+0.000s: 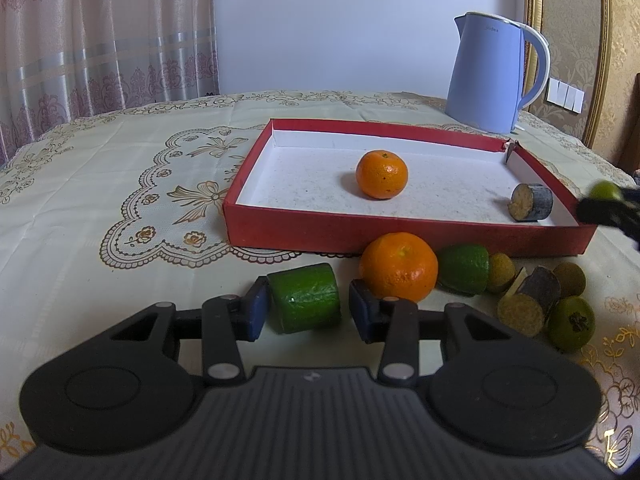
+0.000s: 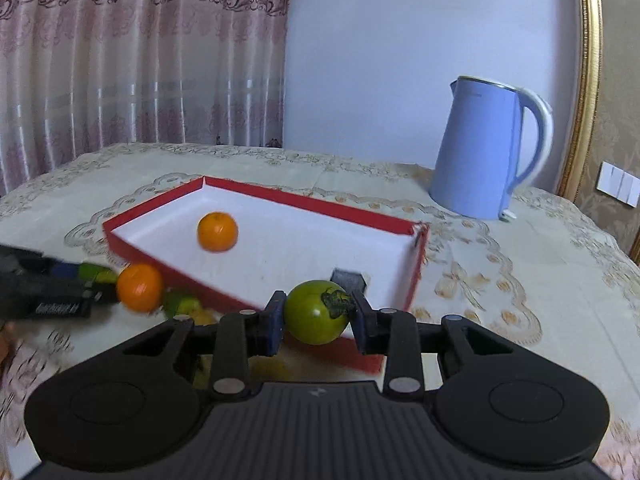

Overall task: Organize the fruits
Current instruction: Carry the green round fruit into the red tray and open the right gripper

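A red tray [image 1: 400,236] with a white floor holds an orange [image 1: 382,174] and a dark cut piece [image 1: 530,202]. In front of it on the tablecloth lie a second orange [image 1: 398,266], green cut pieces [image 1: 464,268] and several small fruits [image 1: 570,322]. My left gripper [image 1: 306,308] is open with a green cut piece [image 1: 304,298] between its blue pads, which stand a little apart from it. My right gripper [image 2: 318,316] is shut on a green tomato-like fruit [image 2: 316,312], held just above the tray's near corner [image 2: 360,354].
A light blue kettle [image 1: 490,76] stands behind the tray at the back right. A patterned cream tablecloth [image 1: 120,184] covers the table. Curtains [image 1: 100,32] hang at the back left. The right gripper shows at the left wrist view's right edge [image 1: 608,210].
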`<state>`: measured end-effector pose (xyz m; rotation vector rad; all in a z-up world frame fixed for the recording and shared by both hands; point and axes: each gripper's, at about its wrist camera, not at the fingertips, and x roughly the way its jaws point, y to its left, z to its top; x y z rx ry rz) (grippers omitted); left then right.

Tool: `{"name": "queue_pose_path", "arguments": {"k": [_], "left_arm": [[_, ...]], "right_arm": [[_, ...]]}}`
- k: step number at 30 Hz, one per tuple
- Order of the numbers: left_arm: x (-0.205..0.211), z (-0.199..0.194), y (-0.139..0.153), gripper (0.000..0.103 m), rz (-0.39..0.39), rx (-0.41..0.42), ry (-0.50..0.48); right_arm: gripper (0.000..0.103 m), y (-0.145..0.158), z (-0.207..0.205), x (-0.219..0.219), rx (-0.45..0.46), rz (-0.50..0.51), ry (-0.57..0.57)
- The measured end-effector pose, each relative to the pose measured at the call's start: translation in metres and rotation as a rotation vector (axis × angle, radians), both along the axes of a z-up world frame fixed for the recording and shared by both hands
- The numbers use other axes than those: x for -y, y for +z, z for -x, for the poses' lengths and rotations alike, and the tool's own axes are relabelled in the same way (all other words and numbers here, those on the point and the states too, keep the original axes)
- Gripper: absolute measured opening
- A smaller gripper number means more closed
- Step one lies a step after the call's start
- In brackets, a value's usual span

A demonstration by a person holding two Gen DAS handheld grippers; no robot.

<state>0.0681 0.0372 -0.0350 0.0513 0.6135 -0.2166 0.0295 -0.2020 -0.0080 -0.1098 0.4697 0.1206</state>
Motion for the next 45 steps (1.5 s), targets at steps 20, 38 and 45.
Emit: {"name": "queue_pose_path", "arguments": {"k": [20, 38, 45], "left_arm": [[0.001, -0.001, 0.0, 0.042, 0.002, -0.002, -0.006], [0.001, 0.0, 0.0, 0.039, 0.002, 0.0, -0.002], [-0.001, -0.001, 0.0, 0.033, 0.002, 0.003, 0.015]], "right_arm": [[0.036, -0.026, -0.069, -0.046, 0.003, 0.23, -0.053], [0.068, -0.013, 0.009, 0.035, 0.1, -0.043, -0.319], [0.068, -0.027, 0.02, 0.061, -0.011, -0.109, -0.393]]}}
